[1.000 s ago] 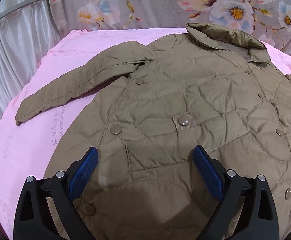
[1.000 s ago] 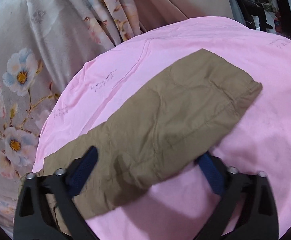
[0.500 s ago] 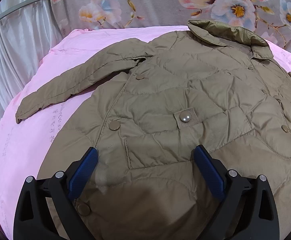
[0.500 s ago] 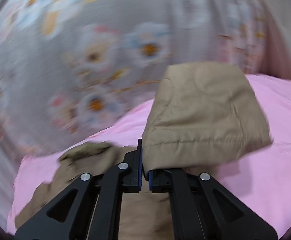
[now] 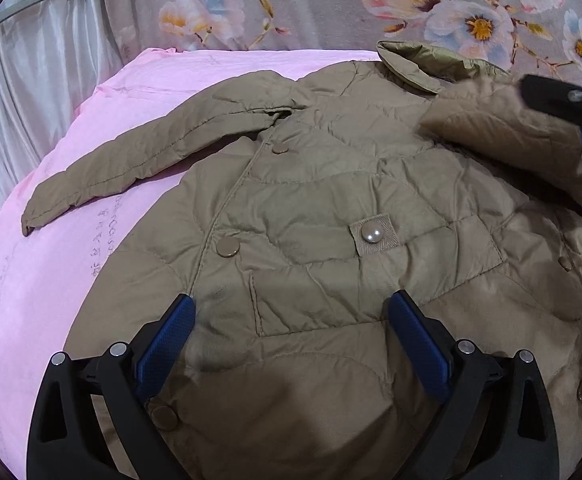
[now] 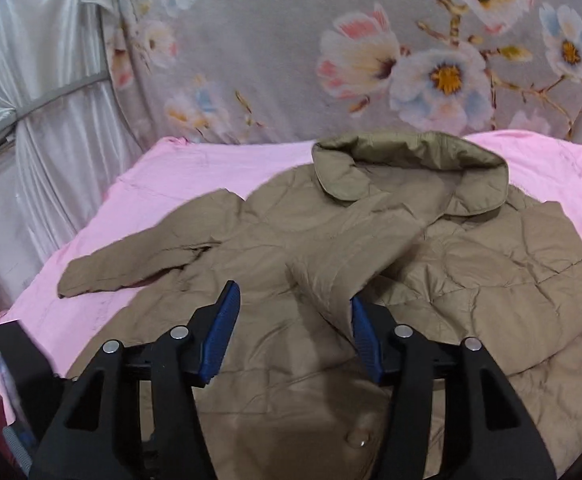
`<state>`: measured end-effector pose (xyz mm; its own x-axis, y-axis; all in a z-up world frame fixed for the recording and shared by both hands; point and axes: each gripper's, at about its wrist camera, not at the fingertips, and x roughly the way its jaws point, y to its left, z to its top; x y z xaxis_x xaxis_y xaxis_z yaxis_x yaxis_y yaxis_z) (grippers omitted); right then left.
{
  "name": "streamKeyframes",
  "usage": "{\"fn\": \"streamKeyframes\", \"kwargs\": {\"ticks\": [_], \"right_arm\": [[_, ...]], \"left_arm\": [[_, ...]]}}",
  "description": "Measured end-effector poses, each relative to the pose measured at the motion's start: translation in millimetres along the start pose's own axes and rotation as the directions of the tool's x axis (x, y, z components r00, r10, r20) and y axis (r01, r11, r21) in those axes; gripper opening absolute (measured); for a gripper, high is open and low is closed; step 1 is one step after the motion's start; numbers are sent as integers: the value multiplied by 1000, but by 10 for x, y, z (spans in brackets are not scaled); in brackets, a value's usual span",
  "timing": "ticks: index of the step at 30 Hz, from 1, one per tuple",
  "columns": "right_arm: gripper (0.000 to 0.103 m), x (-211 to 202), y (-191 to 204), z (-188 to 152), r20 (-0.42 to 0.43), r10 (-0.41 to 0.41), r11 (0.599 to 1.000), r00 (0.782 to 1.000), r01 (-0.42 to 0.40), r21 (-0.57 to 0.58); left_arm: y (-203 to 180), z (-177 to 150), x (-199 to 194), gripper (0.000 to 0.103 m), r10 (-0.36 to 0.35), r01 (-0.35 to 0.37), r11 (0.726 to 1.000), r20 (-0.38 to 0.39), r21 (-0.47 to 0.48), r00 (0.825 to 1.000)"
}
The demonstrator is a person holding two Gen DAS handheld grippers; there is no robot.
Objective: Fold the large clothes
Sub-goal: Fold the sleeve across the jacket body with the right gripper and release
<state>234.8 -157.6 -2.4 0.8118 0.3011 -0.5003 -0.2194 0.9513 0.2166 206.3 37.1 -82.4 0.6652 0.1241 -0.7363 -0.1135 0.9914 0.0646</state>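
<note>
Right sleeve swung across quilted khaki padded jacket on pink sheet, released beside right gripper, left gripper spread, far sleeve seen flat.

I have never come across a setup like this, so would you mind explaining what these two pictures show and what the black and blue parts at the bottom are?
No robot here: a person holds a handheld two-finger gripper in each hand, each with a fisheye camera looking along its fingers, which is why the pictures look rounded. The black arms with blue pads are those fingers.

One picture comes from the left gripper, the other from the right gripper.

A tan quilted jacket lies front-up on a pink sheet, with a floral cloth behind it. One sleeve lies stretched out on the sheet; the other sleeve is folded across the chest, its cuff between the right gripper's open fingers.

The left gripper is open above the lower front, holding nothing.
</note>
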Motion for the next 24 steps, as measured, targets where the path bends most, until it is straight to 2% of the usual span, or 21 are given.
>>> {"fn": "streamKeyframes", "kwargs": {"ticks": [3,5,9,12,15,18,21,24], "right_arm": [[52,-166,-355,39,31,-11,988,999,6,157],[53,-117,-542,54,2,-25,970,1000,24,243],[50,166,-564,99,-65,28,953,997,-7,304],[39,434,-281,134,-86,85,955,993,-57,291],[39,680,214,186,-123,170,971,978,-145,190],[39,696,609,159,-127,200,979,971,-192,76],[38,523,521,145,-72,213,971,974,-204,122],[39,245,64,97,-24,156,959,987,-146,244]], "left_arm": [[4,2,-1,96,-4,4,1000,0,-4,1000],[5,3,-1,96,-5,5,1000,1,-6,1000],[23,0,-13,96,-14,14,1000,3,-11,1000],[125,-31,-98,96,-52,52,998,15,-38,999],[263,-78,-208,96,-34,35,998,31,-45,999],[467,-93,-301,96,-31,33,997,30,-63,999],[646,-36,-364,96,-60,63,992,30,-109,998],[735,130,-396,96,-141,145,976,33,-160,989]]}}
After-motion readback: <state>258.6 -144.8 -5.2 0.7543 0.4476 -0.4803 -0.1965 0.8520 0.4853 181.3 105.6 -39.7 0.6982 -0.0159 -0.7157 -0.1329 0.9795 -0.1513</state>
